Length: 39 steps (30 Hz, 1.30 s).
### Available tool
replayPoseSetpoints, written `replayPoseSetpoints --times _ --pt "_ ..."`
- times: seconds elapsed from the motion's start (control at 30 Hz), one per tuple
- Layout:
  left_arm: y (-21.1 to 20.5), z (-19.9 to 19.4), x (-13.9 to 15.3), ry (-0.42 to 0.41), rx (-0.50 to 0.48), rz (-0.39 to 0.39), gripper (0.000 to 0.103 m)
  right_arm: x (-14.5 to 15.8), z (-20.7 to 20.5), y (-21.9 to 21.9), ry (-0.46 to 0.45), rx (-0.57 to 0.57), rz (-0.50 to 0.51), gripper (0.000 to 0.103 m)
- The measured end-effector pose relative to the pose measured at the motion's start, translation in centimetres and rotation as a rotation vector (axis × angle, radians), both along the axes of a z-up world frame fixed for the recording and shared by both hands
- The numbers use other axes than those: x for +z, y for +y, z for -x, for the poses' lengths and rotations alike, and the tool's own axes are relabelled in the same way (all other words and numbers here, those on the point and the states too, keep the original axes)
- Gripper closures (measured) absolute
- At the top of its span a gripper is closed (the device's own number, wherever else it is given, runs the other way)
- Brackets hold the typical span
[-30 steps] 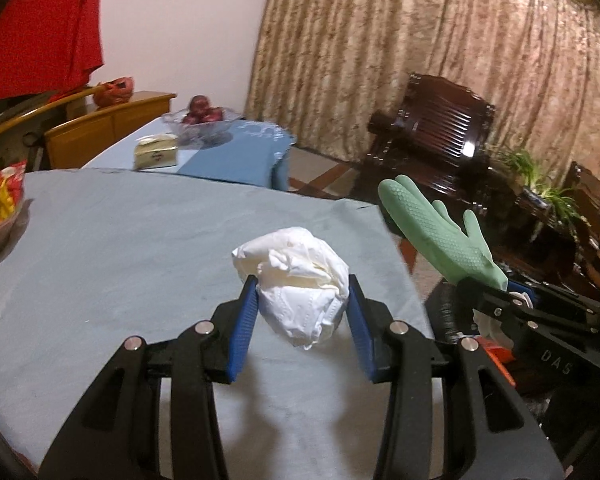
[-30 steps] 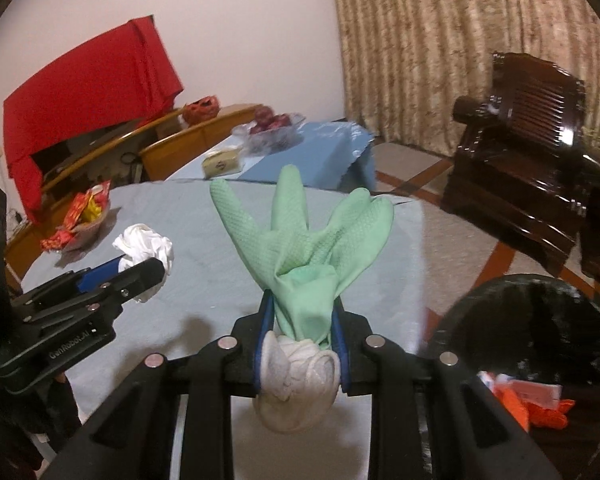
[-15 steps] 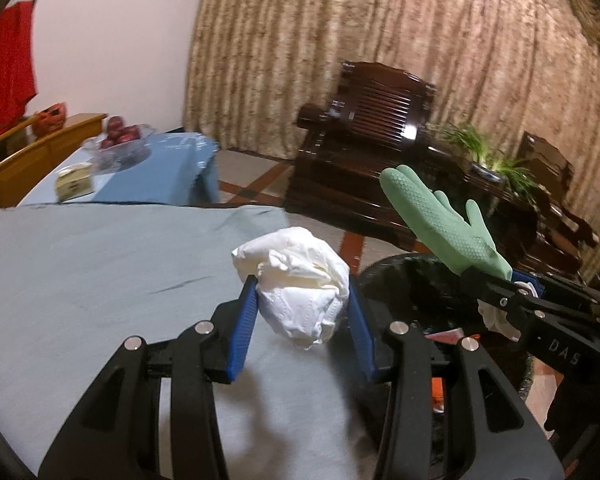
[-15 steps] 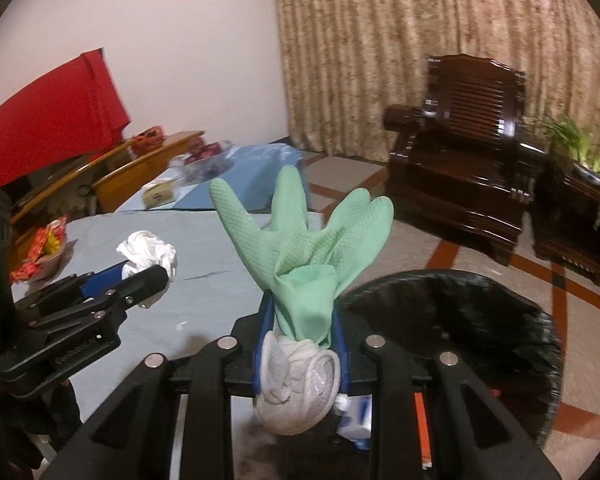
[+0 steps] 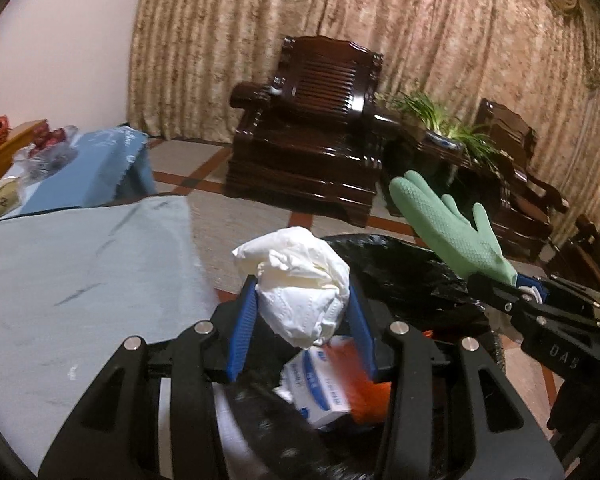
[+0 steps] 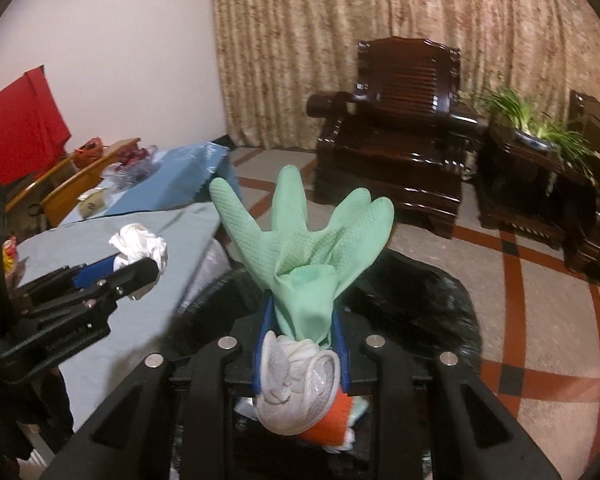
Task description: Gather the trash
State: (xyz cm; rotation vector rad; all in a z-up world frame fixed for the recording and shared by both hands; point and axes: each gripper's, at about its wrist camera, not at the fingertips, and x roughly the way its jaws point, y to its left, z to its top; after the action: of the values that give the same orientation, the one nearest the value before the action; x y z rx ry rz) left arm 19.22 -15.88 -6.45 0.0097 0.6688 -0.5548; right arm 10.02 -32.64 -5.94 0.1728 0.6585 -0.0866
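Observation:
My left gripper (image 5: 300, 300) is shut on a crumpled white paper wad (image 5: 296, 280) and holds it over the near rim of a black-lined trash bin (image 5: 400, 264). The wad also shows in the right wrist view (image 6: 140, 246). My right gripper (image 6: 300, 316) is shut on a green rubber glove (image 6: 304, 240) by its white cuff, above the same bin (image 6: 432, 308). The glove also shows in the left wrist view (image 5: 452, 232). Inside the bin lie a white and blue box (image 5: 320, 388) and orange trash (image 5: 370, 396).
A table with a grey-blue cloth (image 5: 68, 280) lies to the left of the bin. A dark wooden armchair (image 5: 312, 148) and a plant stand (image 5: 444, 144) stand behind it. A blue-covered table with a fruit bowl (image 5: 48, 152) is at far left.
Both grippers have swung right, off the table and over the trash bin, each still holding its item. The bin's contents have come into view under them.

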Motion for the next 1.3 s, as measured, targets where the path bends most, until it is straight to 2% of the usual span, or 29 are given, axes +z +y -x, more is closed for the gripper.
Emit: replayPoseSetpoints --times 0.2,0.27,0.3,0.37,0.4,0.43,0.47,0.53,0.7,0.87,1.3 --pt "-3.1 -0.9 -1.8 0.028 -0.048 -0.025 0.059 -2.0 -0.8 -2.4 0.036 -0.033 -0.003 0.077" --pt "-3.9 -1.2 -2.2 0.039 -0.063 -0.021 0.052 -2.5 -1.3 -2.9 0.047 -0.037 0.006 0.071" --pt "-4.2 -1.4 -2.3 0.043 -0.069 -0.018 0.048 -2.8 -1.3 -3.1 0.053 -0.041 0.011 0.067" --pt "-4.3 -1.5 -2.4 0.041 -0.071 -0.010 0.033 -3.2 -1.2 -3.7 0.055 -0.052 0.019 0.050" --pt "-4.3 -1.5 -2.4 0.037 -0.073 -0.006 0.032 -3.2 -1.0 -3.9 0.049 -0.058 0.023 0.038" --pt "-4.4 -1.5 -2.4 0.035 -0.076 -0.005 0.028 -3.2 -0.9 -4.1 0.044 -0.062 0.023 0.033" --pt "-4.3 -1.4 -2.4 0.034 -0.077 -0.008 0.027 -3.2 -0.7 -4.2 0.038 -0.065 0.023 0.031" --pt "-4.1 -1.5 -2.2 0.033 -0.072 -0.012 0.022 -3.1 -0.4 -4.3 0.033 -0.074 0.026 0.019" --pt "-2.4 -0.6 -1.2 0.017 -0.044 -0.025 0.012 -2.4 0.5 -3.8 0.011 -0.061 0.027 0.006" --pt "-0.4 0.7 -0.2 0.010 -0.020 -0.035 0.009 -1.9 1.5 -2.5 0.003 -0.030 0.022 0.006" --pt "4.3 5.0 1.8 -0.009 0.054 -0.035 0.008 -0.2 4.3 1.5 -0.002 0.035 -0.006 0.006"
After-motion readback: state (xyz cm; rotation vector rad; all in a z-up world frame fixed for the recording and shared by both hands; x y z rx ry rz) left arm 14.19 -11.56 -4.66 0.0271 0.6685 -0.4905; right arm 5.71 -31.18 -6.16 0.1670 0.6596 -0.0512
